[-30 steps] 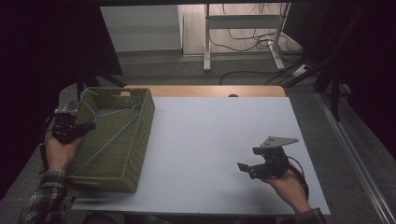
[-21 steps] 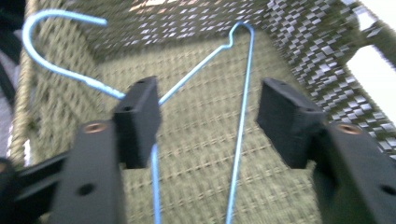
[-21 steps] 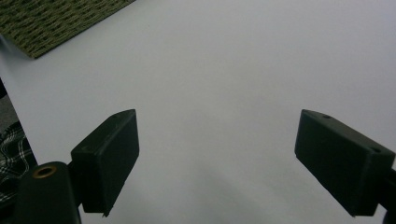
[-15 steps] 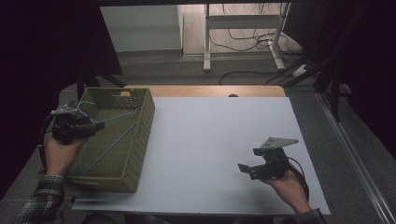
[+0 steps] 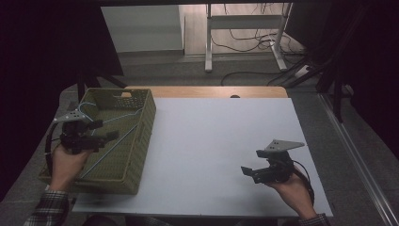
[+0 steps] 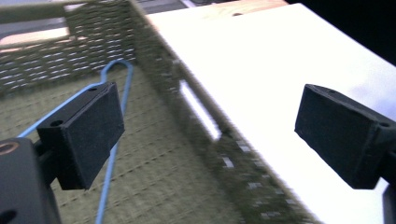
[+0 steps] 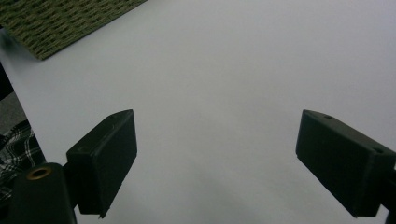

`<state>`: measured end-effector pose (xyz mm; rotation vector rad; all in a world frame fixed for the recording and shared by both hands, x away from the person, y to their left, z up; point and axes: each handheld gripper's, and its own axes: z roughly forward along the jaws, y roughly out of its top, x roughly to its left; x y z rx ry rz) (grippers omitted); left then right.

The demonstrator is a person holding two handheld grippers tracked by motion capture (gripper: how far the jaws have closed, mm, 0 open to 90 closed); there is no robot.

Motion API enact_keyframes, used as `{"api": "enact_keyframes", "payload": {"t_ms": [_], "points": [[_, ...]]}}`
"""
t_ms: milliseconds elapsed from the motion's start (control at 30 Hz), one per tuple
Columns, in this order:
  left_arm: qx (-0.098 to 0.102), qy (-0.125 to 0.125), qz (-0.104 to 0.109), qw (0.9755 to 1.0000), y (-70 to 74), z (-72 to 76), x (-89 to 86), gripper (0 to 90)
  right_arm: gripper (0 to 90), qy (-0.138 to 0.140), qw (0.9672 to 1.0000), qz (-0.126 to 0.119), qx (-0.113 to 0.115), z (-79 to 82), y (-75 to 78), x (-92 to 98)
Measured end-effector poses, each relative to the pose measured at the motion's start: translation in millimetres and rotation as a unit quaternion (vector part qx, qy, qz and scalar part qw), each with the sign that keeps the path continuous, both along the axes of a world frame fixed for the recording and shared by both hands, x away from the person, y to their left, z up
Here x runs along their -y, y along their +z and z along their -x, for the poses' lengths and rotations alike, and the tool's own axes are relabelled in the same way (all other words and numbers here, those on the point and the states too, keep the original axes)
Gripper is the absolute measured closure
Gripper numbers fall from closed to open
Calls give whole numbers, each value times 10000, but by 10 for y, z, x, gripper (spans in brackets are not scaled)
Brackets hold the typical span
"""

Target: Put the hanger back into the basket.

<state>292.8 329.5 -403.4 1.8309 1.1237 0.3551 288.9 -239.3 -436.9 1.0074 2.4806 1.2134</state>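
Blue wire hanger (image 6: 114,140), a thin bent rod with a rounded hook end, lying on the floor of the olive woven basket (image 5: 141,141) at the left edge of the white table (image 5: 221,141); in the high view its blue line (image 5: 101,120) crosses the basket interior diagonally. The left gripper (image 5: 110,136) hangs over the basket, jaws spread wide with nothing between them; in the left gripper view one jaw stands above the hanger and the other over the table beyond the basket wall. The step in hand appears to be the approach to the hanger, not yet a grasp. The next move probably calls for lowering the jaws to straddle the thin wire, then closing squarely, since so slender a rod could slip aside. The right gripper (image 5: 248,172) rests well apart on the bare table, likewise wide and empty
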Motion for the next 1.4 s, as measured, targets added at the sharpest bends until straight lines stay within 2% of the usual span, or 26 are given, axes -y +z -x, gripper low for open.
{"api": "enact_keyframes", "payload": {"t_ms": [100,167,467,667,800,833,867,900,1000,1067,1200,1400], "points": [[107,-158,83,9998,5,80,104,71,120,4,10000,-29,2,28,12,5],[105,-212,110,9997,-12,103,137,70,119,13,10000,-27,15,31,11,8],[191,-508,-83,9985,-143,276,390,46,115,-27,10000,-48,10,82,-9,66],[275,-738,-237,9966,-212,384,591,34,103,-43,10000,-46,36,123,-14,95],[207,-859,-356,9955,-301,447,722,19,102,-64,9999,-37,73,167,-16,111],[207,-859,-356,9955,-301,447,722,18,102,-64,9999,-37,73,167,-16,111],[241,-848,-486,9949,-301,475,753,18,102,-65,9999,-38,75,174,-18,116],[244,-868,-499,9947,-297,500,775,17,102,-64,9999,-42,72,186,-20,125],[216,-936,-302,9949,-316,548,807,12,102,-97,9999,-52,80,212,-35,145],[216,-939,-353,9947,-350,592,844,6,100,-100,9999,-55,82,232,-49,162],[213,-927,-312,9950,-410,655,877,1,96,-102,9999,-67,93,266,-79,186],[149,-879,-306,9956,-497,668,887,0,92,-126,9999,30,81,310,-163,198]]}}
